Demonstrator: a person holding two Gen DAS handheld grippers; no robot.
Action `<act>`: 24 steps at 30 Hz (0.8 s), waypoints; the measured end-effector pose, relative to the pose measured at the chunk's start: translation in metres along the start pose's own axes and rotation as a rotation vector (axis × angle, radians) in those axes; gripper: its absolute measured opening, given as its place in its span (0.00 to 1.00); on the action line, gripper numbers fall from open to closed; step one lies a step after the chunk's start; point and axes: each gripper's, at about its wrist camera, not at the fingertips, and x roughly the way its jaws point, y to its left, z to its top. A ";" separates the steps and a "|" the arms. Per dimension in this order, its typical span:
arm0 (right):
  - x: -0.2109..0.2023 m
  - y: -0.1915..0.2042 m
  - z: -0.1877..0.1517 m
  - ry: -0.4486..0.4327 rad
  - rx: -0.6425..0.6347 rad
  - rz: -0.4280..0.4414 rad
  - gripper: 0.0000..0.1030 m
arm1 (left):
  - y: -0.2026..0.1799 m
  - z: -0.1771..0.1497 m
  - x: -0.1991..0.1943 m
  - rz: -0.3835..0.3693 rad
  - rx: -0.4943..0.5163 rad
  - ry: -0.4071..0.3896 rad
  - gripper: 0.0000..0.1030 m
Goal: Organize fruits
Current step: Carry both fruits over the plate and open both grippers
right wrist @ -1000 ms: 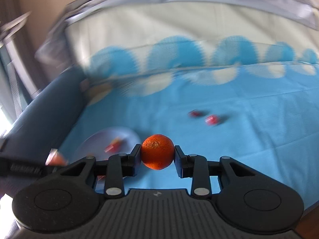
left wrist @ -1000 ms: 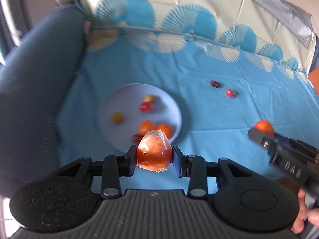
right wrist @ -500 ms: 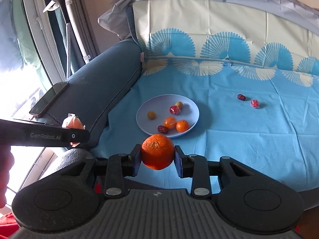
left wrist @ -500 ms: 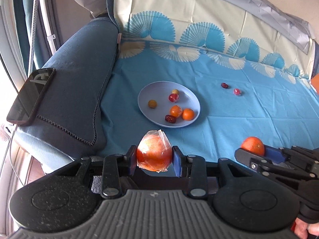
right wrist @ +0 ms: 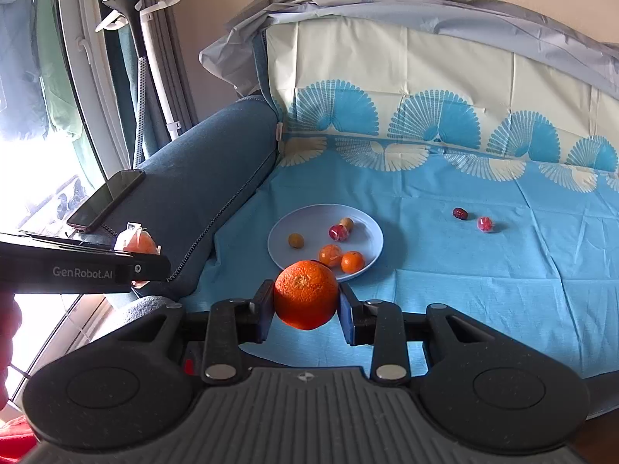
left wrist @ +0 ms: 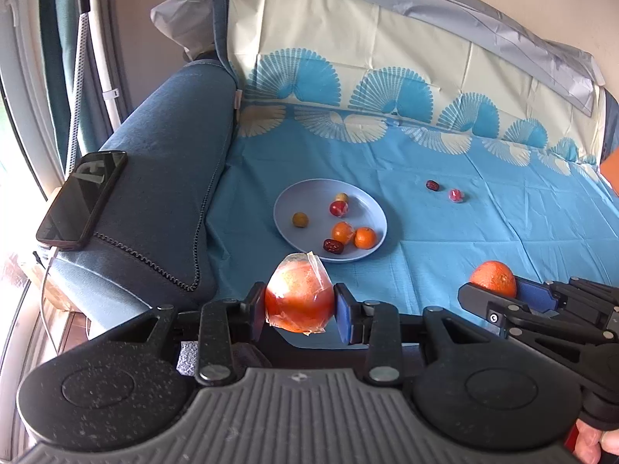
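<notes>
My left gripper (left wrist: 300, 307) is shut on a plastic-wrapped orange fruit (left wrist: 298, 297), held in the air in front of the sofa's near edge. My right gripper (right wrist: 305, 305) is shut on a bare orange (right wrist: 305, 294) at a similar height; that orange also shows in the left wrist view (left wrist: 493, 278). A pale blue plate (left wrist: 294, 201) on the blue cloth holds several small fruits. Two small red fruits (left wrist: 432, 185) (left wrist: 455, 195) lie loose on the cloth to the plate's right.
A dark phone (left wrist: 83, 199) lies on the blue sofa armrest (left wrist: 170, 178) at left. The cream and blue patterned cloth covers the seat and backrest (right wrist: 445, 77). A garment steamer stand (right wrist: 131, 4) and curtains are by the window at left.
Both grippers have pulled back and up from just above the plate, each still holding its fruit. The plate now looks farther away and the armrest and phone have come into view.
</notes>
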 end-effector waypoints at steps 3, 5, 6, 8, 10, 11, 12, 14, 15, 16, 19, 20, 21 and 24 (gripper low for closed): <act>-0.001 0.003 0.001 -0.006 -0.010 0.000 0.34 | 0.004 0.000 -0.002 -0.007 -0.012 -0.005 0.40; -0.002 0.005 0.001 -0.008 -0.014 -0.001 0.34 | 0.007 0.000 -0.003 -0.004 -0.012 -0.013 0.40; -0.002 0.004 0.001 -0.008 -0.015 -0.002 0.34 | 0.007 0.000 -0.003 -0.003 -0.013 -0.013 0.40; -0.002 0.005 0.001 -0.006 -0.013 -0.004 0.34 | 0.009 0.000 -0.001 -0.005 -0.018 -0.008 0.40; -0.002 0.005 0.001 -0.006 -0.010 -0.008 0.34 | 0.009 0.000 0.000 -0.002 -0.022 -0.007 0.39; -0.002 0.005 0.001 -0.005 -0.010 -0.010 0.34 | 0.010 0.000 0.000 -0.002 -0.024 -0.008 0.39; -0.002 0.005 0.002 -0.005 -0.011 -0.009 0.34 | 0.011 0.001 0.001 -0.003 -0.025 -0.007 0.40; -0.001 0.004 0.001 -0.002 -0.012 -0.008 0.34 | 0.011 0.001 0.001 -0.003 -0.030 -0.008 0.39; 0.000 0.005 0.001 0.000 -0.013 -0.008 0.34 | 0.012 0.002 0.002 -0.002 -0.030 -0.006 0.40; 0.001 0.005 0.002 0.002 -0.013 -0.007 0.34 | 0.012 0.003 0.003 0.000 -0.030 -0.005 0.40; 0.004 0.003 0.002 0.006 -0.009 -0.010 0.35 | 0.012 0.007 0.007 0.009 -0.025 -0.006 0.40; 0.005 0.002 0.002 0.008 -0.005 -0.012 0.35 | 0.012 0.010 0.009 0.015 -0.024 -0.006 0.40; 0.006 0.002 0.003 0.010 -0.002 -0.014 0.35 | 0.013 0.013 0.011 0.018 -0.025 -0.006 0.40; 0.011 -0.001 0.005 0.011 0.004 -0.023 0.35 | 0.013 0.025 0.018 0.015 -0.032 -0.009 0.40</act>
